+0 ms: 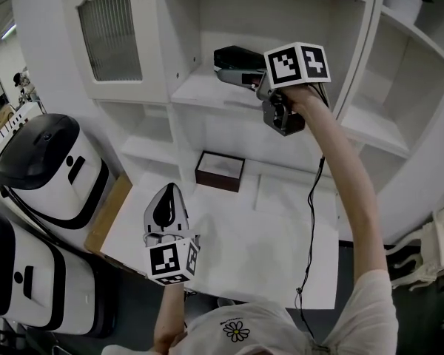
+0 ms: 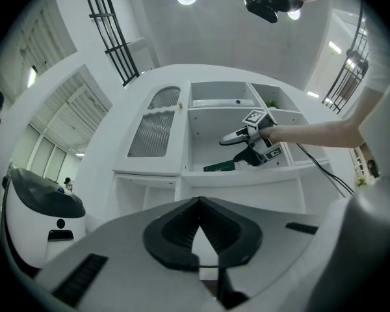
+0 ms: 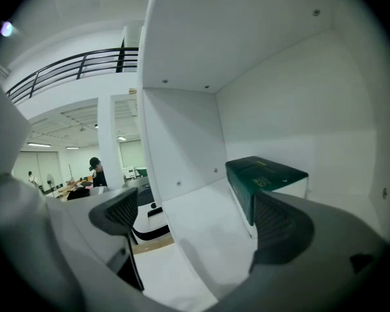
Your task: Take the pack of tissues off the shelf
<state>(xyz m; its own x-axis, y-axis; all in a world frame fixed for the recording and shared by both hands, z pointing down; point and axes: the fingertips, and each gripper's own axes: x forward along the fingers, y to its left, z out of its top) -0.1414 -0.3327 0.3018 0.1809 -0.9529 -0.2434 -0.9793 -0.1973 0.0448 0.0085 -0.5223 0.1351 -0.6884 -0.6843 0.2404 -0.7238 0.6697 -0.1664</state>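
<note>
The pack of tissues [image 1: 235,55] is a dark green box lying on a white shelf [image 1: 200,91] of the cabinet. My right gripper [image 1: 226,75] is raised to that shelf and is open. In the right gripper view the pack [image 3: 265,177] lies just ahead of the right jaw, outside the gap, and the right gripper [image 3: 198,213] holds nothing. My left gripper [image 1: 166,207] hangs low over the white counter, shut and empty. The left gripper [image 2: 198,229] looks up at the pack [image 2: 220,166] and at the right gripper [image 2: 236,137].
A dark brown open box [image 1: 220,170] sits on the white counter [image 1: 281,235] below the shelf. A cabinet door with ribbed glass [image 1: 115,32] is at the upper left. Two white and black machines [image 1: 48,168] stand on the left. A cable [image 1: 311,220] hangs from the right gripper.
</note>
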